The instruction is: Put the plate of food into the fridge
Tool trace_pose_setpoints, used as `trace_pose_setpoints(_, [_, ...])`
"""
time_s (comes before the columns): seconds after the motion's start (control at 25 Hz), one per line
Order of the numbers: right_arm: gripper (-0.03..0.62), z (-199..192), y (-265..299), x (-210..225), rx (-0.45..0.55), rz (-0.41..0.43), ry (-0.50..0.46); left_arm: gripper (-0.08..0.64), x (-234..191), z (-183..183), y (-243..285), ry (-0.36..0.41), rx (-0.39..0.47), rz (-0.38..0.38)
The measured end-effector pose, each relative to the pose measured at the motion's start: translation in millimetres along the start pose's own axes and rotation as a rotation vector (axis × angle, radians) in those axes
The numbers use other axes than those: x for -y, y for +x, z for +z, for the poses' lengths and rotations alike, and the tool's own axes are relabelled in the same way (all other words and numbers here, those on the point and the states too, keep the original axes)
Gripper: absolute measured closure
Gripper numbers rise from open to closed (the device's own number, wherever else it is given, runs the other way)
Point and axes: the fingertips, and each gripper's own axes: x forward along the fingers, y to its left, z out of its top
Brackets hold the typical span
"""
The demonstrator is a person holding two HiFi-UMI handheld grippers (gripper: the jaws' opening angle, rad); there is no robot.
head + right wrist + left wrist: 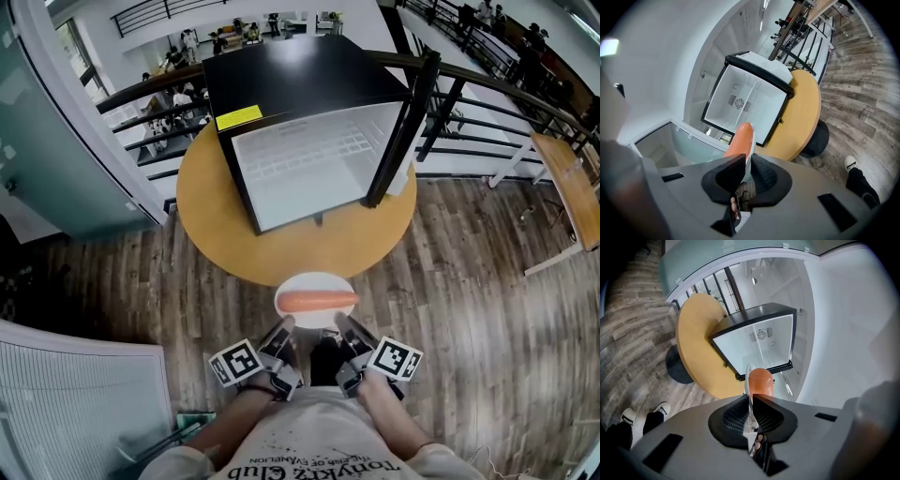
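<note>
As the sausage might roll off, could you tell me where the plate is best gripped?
Grip the plate by its thin near rim, one gripper each side, from the person's side. The rim slips between jaws, the sausage fills the middle, and two holds keep it level. The left gripper and right gripper hold it so.
</note>
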Motion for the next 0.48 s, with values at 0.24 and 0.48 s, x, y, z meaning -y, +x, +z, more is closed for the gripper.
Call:
trace_pose_setpoints(0.24, [0.538,49.4,27.5,10.6,-0.01,0.002,-0.018,0.52,7.1,19.6,52.3,0.0,0.011,0.0])
trace_pose_setpoints(0.48, [0.538,88.7,57.9,20.1,-0.036,0.01,-0.015,0.521,9.7,42.6,94.5,0.01,0.027,0.019])
